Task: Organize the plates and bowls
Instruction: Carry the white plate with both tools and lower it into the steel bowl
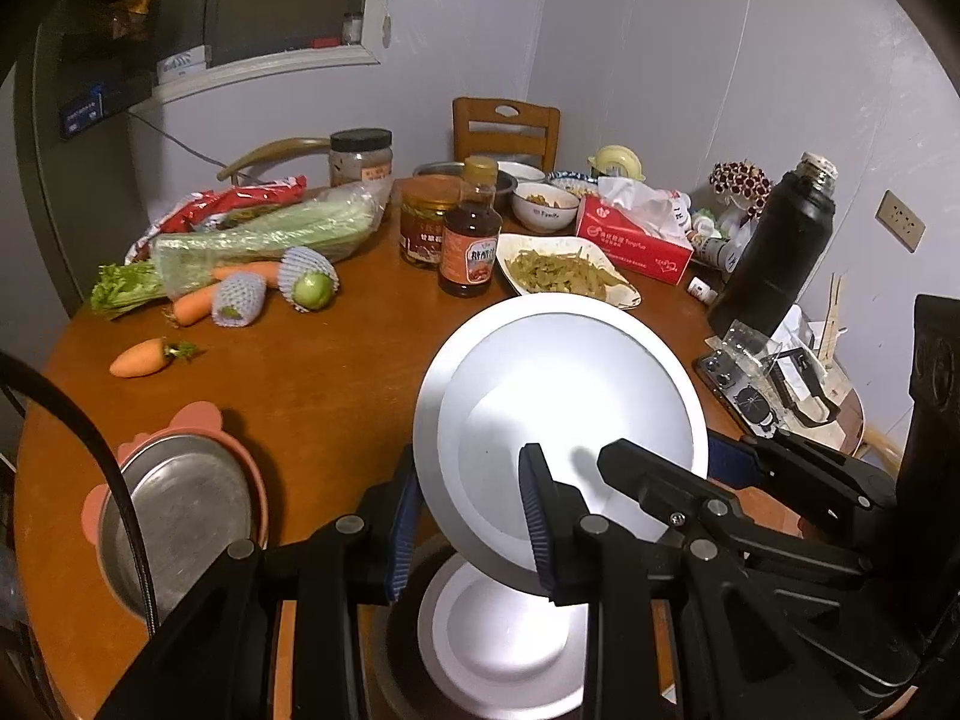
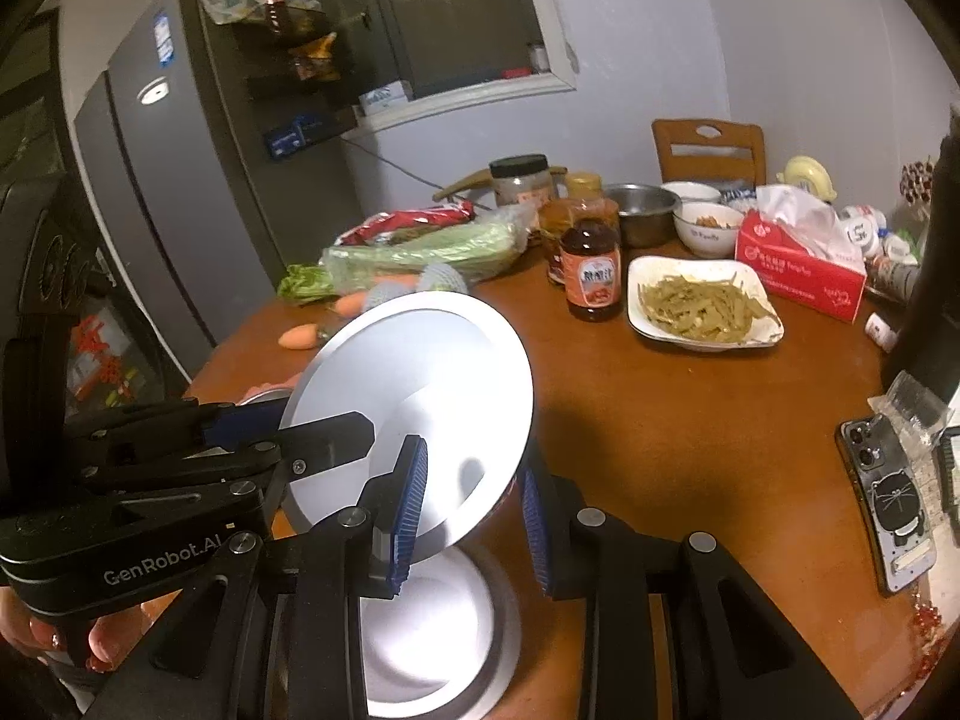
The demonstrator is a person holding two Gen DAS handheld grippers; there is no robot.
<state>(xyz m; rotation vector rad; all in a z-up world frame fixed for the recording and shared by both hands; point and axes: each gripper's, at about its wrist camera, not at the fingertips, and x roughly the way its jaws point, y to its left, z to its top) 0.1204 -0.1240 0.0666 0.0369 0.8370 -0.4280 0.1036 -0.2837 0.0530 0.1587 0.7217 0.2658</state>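
Blue ribbed pads [image 1: 537,516] of my left gripper [image 1: 474,525] sit closest to the lens, clamped on the near rim of a round silver metal plate [image 1: 561,384]; the plate is tilted and held up off the table.

Right gripper [image 2: 474,510]: jaws likewise closed on the same plate, gripping its lower edge at about 5 o'clock in the right wrist view. In the left wrist view it enters from 4 o'clock, one black finger lying across the plate's face.

Second white round plate [image 1: 504,642]: directly below the lifted one, lying flat, at 6 o'clock.

Round brown wooden table [image 1: 312,372]: carries all else.

Steel dish in a pink rim [image 1: 180,516]: 8 o'clock in the left view, well apart from the held plate.

Orange carrots [image 1: 141,358] and bagged green celery [image 1: 264,234]: 10 o'clock.

Dark sauce bottle with red label [image 1: 471,240]: 12 o'clock, just beside a white square dish of green shredded vegetables [image 1: 564,273].

Red tissue box [image 1: 636,237] and white bowl [image 1: 545,207]: 1 o'clock.

Black flask [image 1: 774,252]: 2 o'clock.

Phone with cat case [image 2: 891,504]: 3 o'clock in the right view.

Person's fingers [image 2: 102,639]: 8 o'clock, under the left gripper's body.
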